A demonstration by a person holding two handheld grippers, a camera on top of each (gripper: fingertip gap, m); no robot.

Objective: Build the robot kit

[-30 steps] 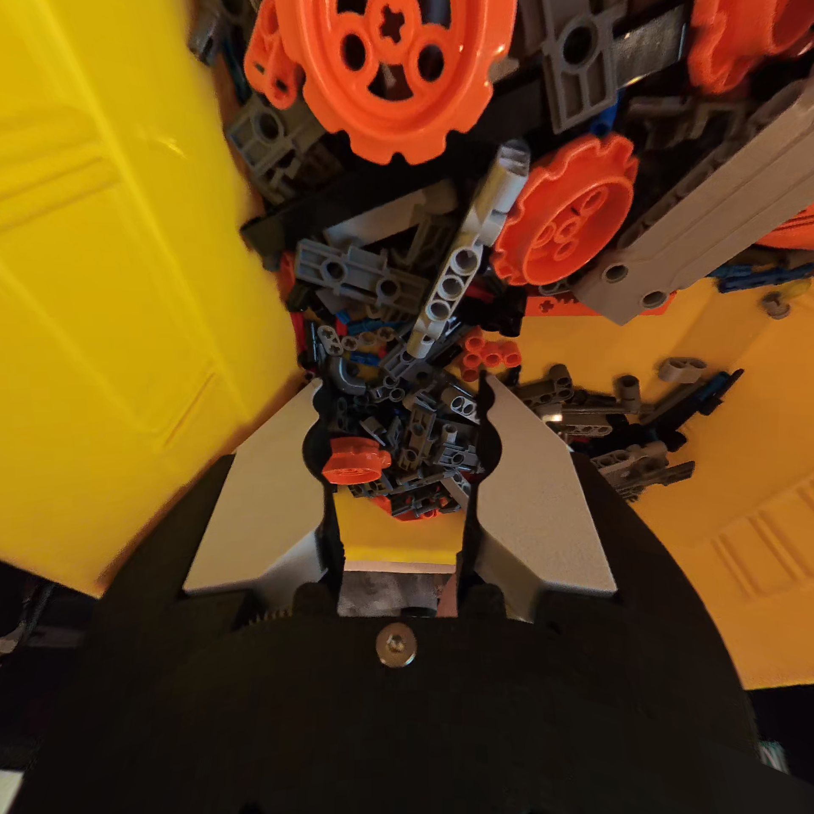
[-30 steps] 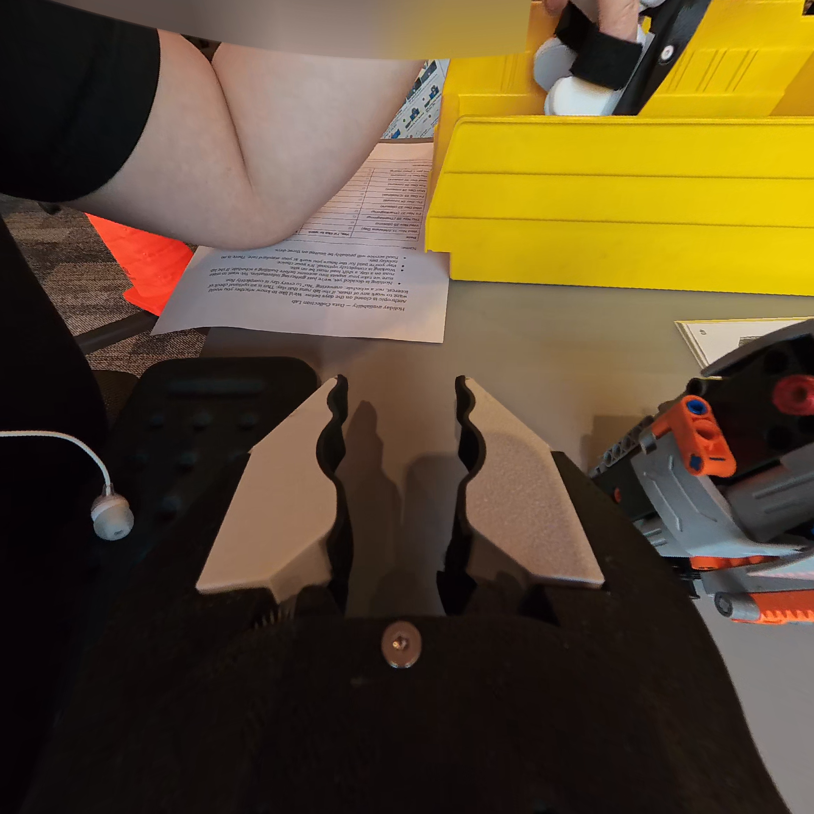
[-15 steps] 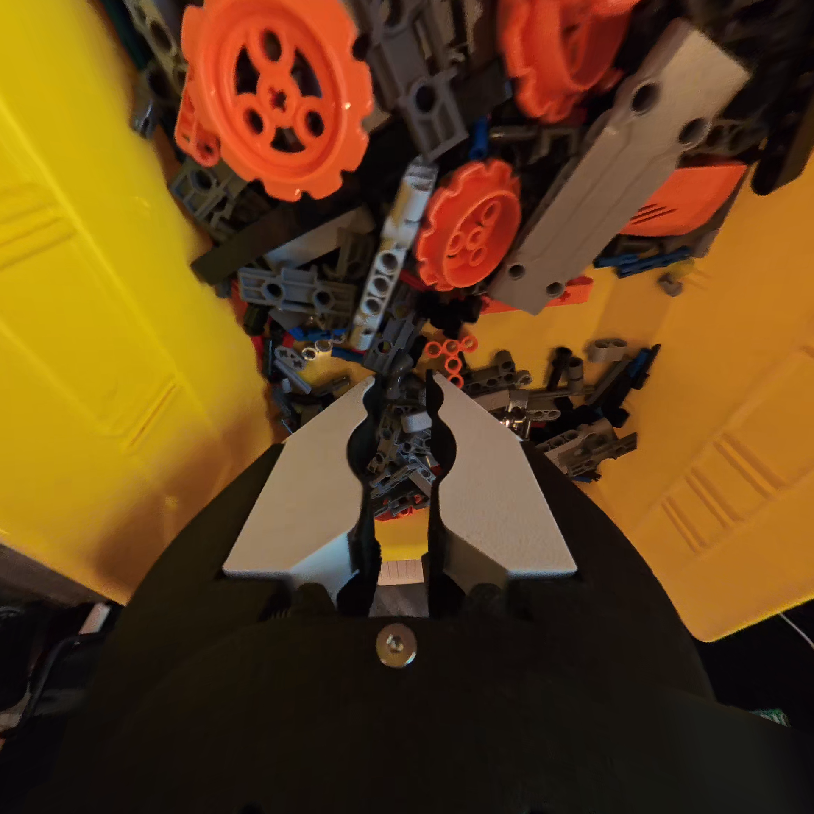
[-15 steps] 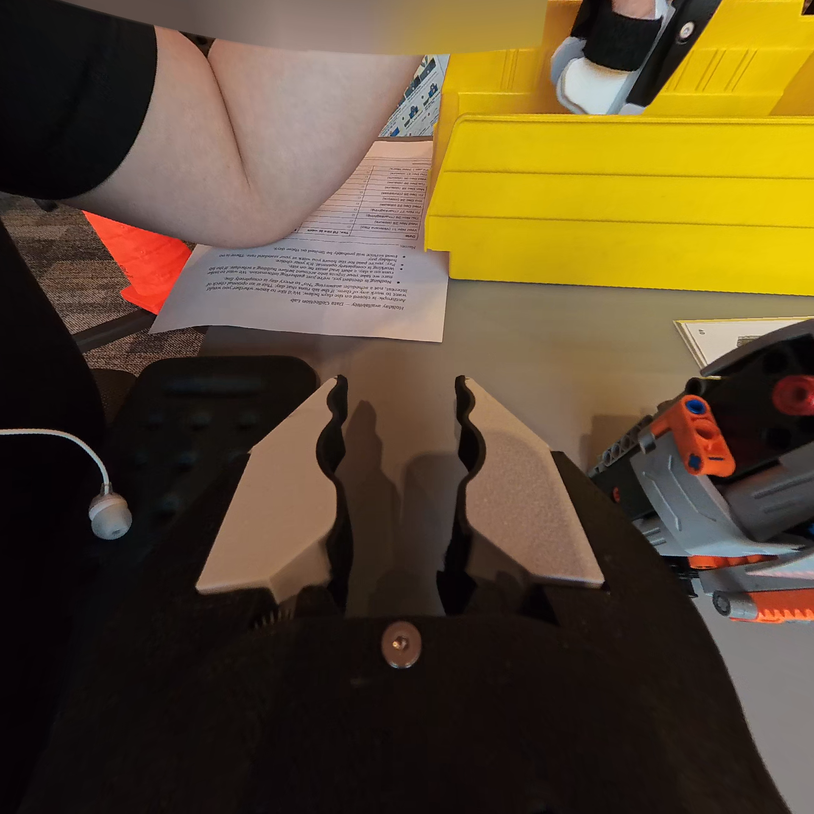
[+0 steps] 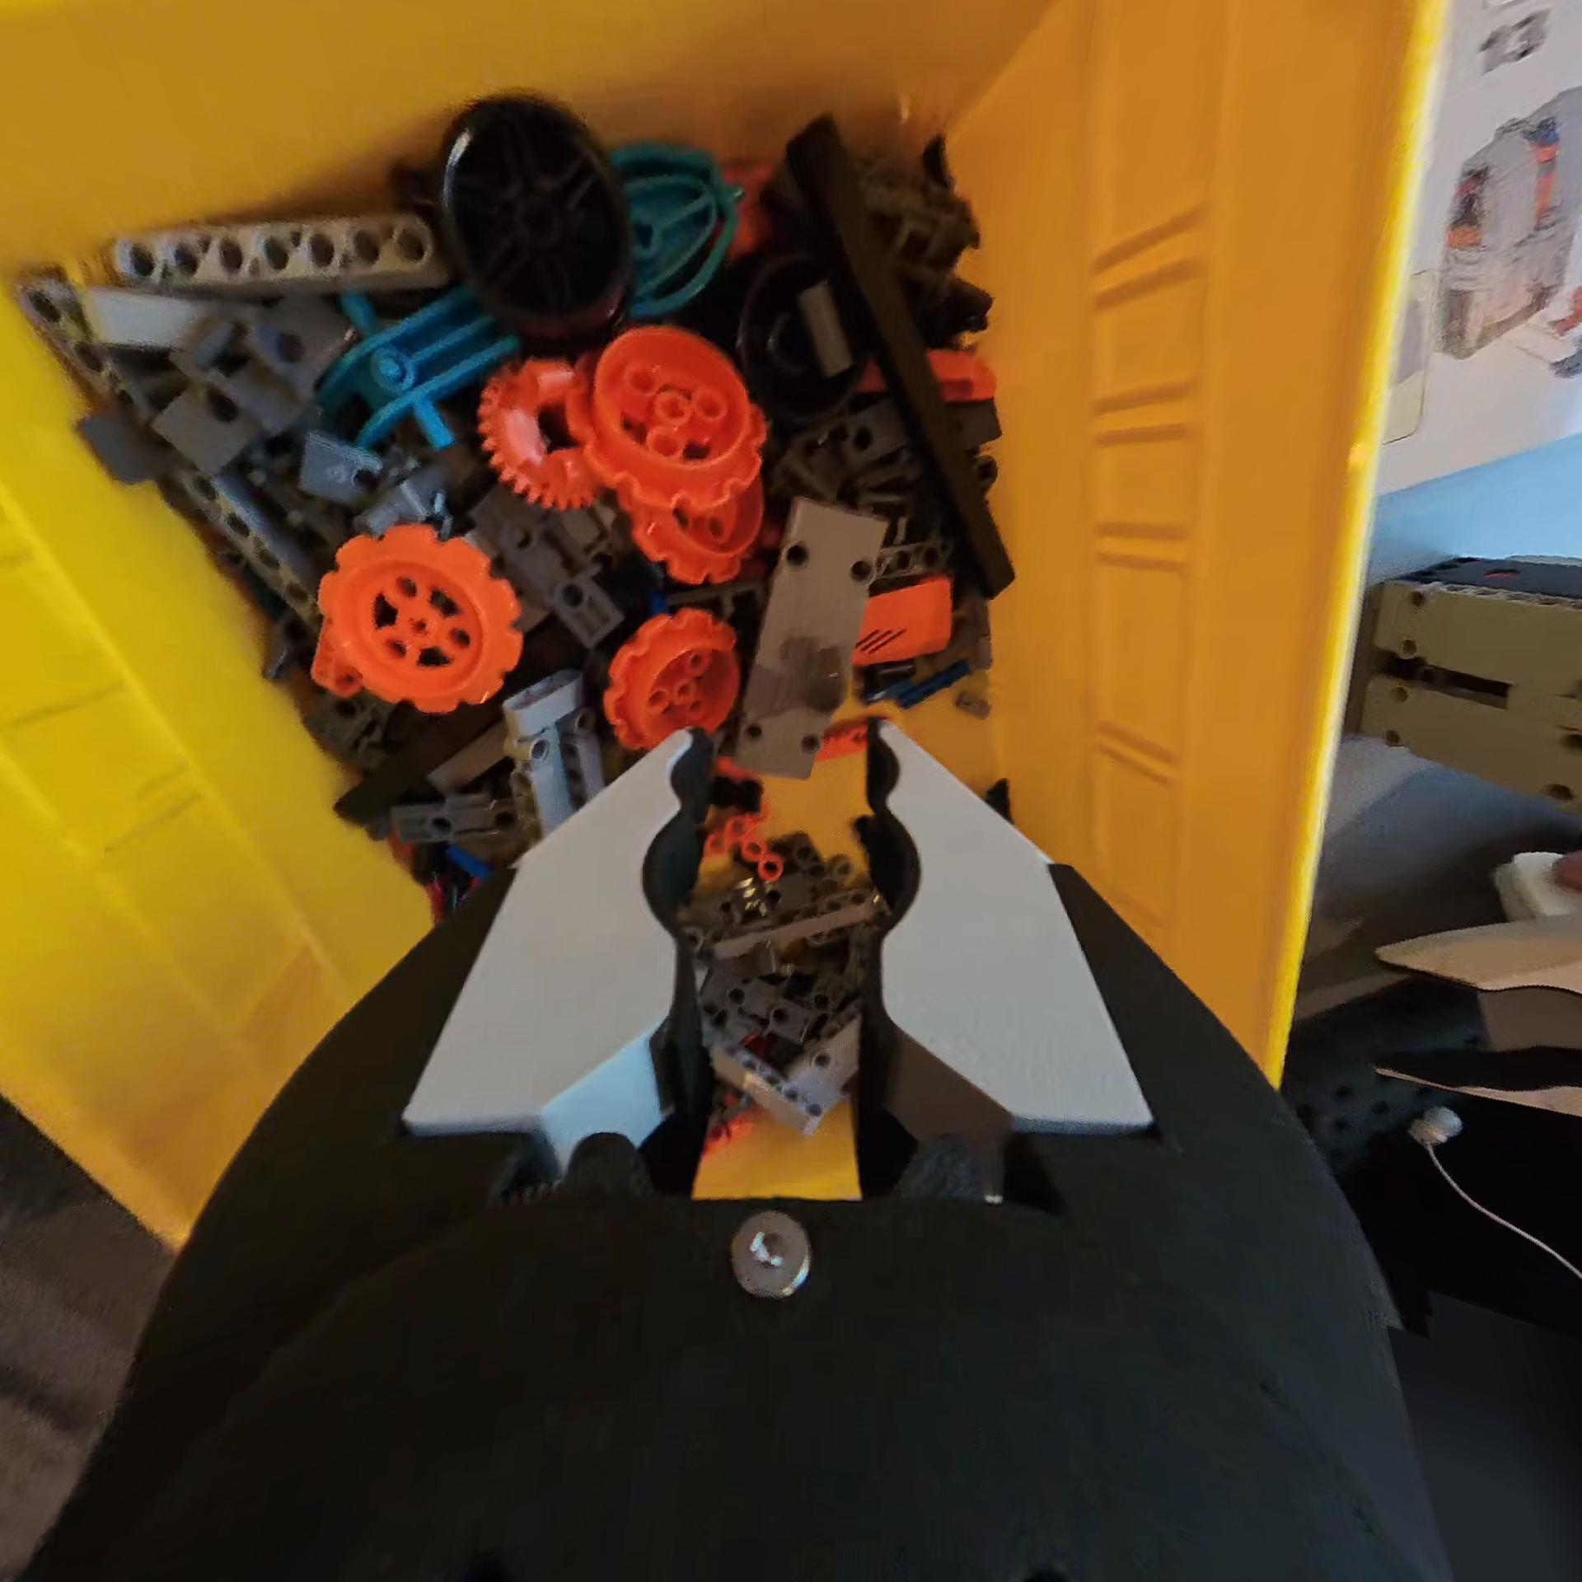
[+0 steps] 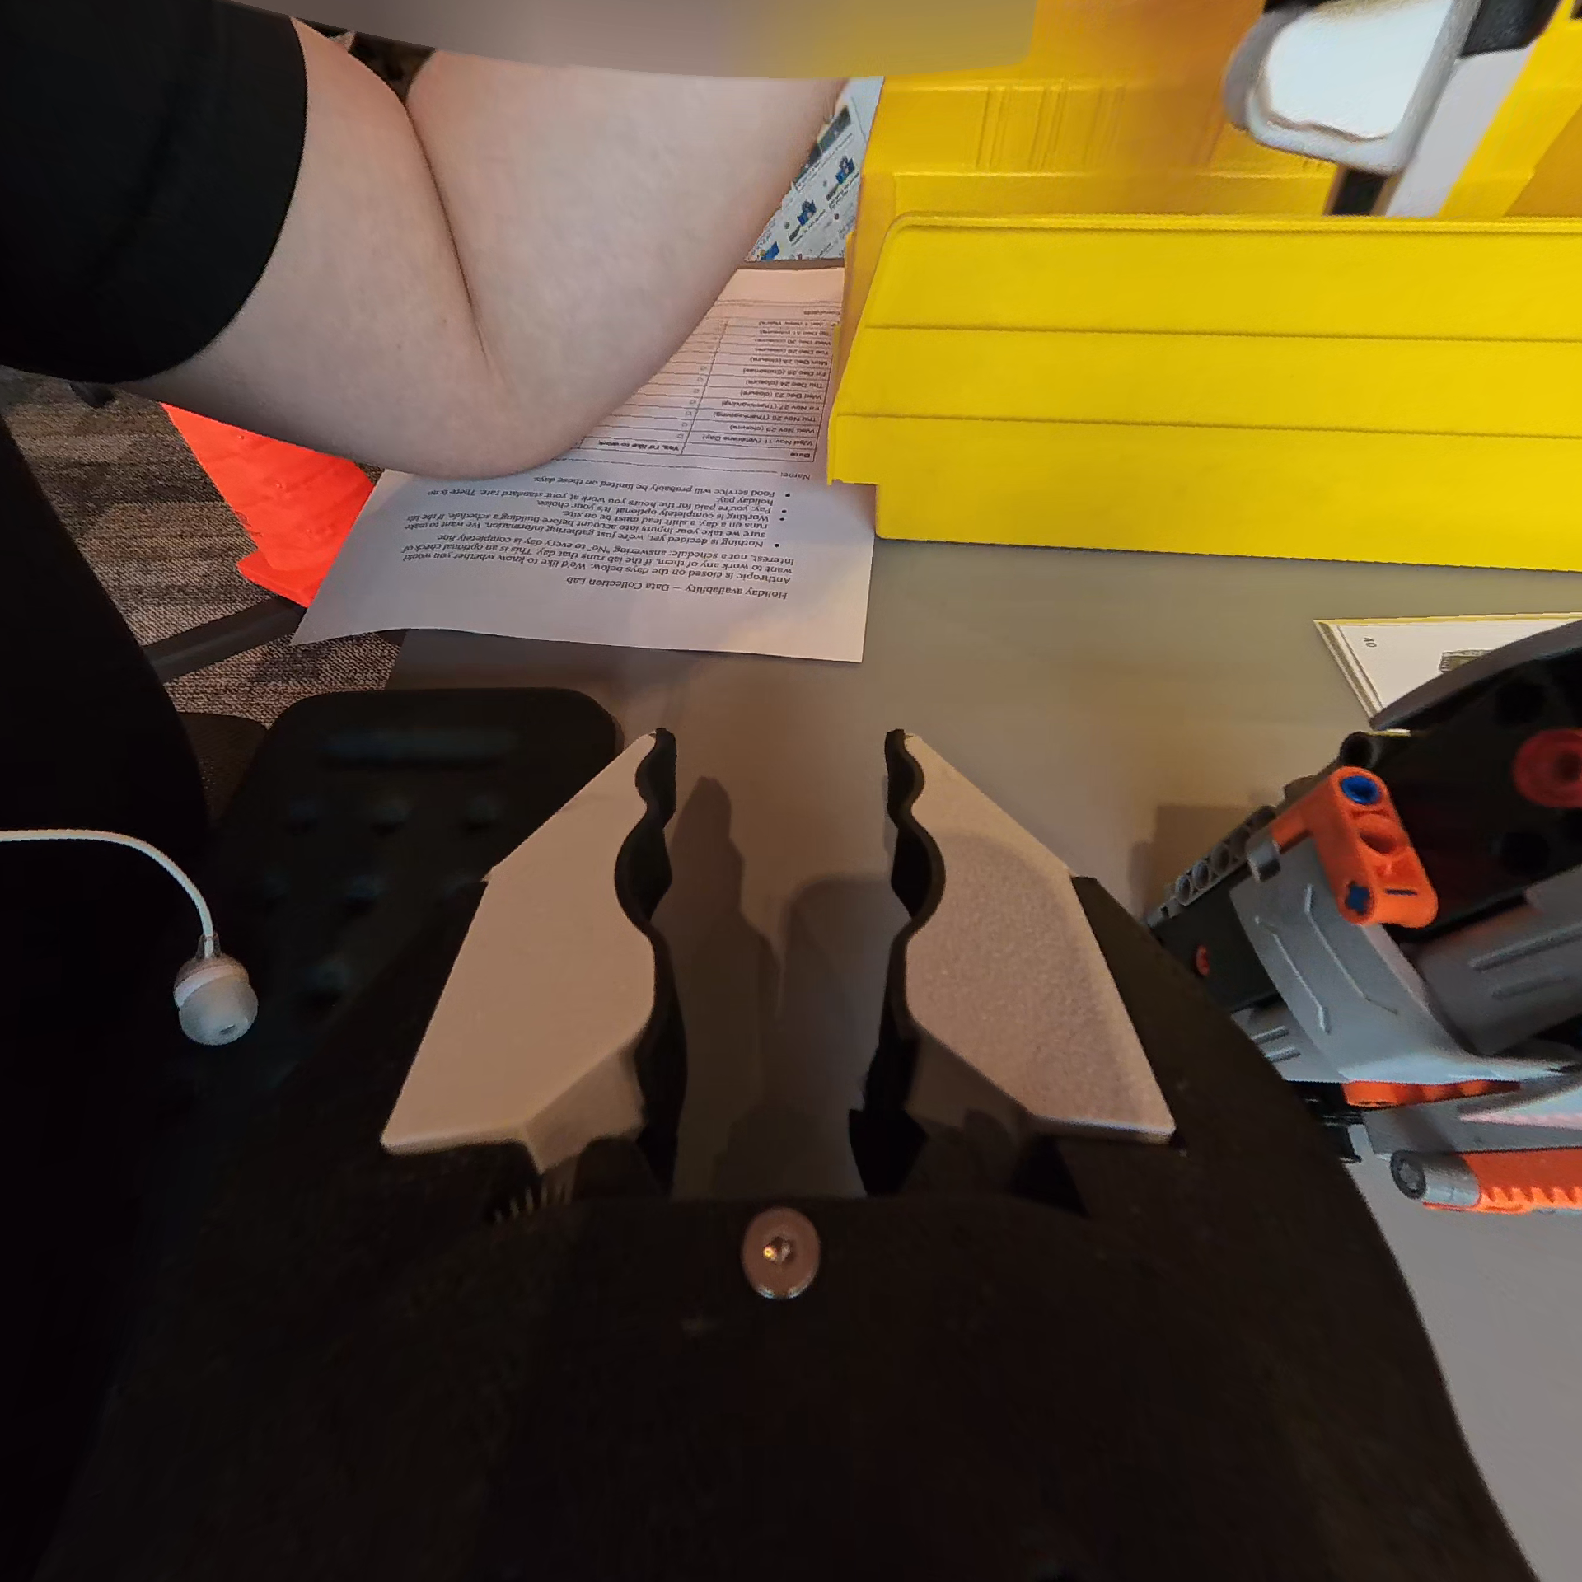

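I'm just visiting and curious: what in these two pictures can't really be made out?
- Left wrist view: small parts low in the yellow bin sit behind the left gripper; whether any is held is unclear.
- Left wrist view: black wheel is blurred.
- Right wrist view: built model is cut off by the right edge.
- Right wrist view: the bin's contents are hidden by its front wall.
- Right wrist view: the right gripper is open, empty.

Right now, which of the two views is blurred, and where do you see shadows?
Left wrist view: motion blur smears the black wheel and the bin walls; the left gripper is sharper. Right wrist view: sharp; the right gripper casts soft shadows on the table.
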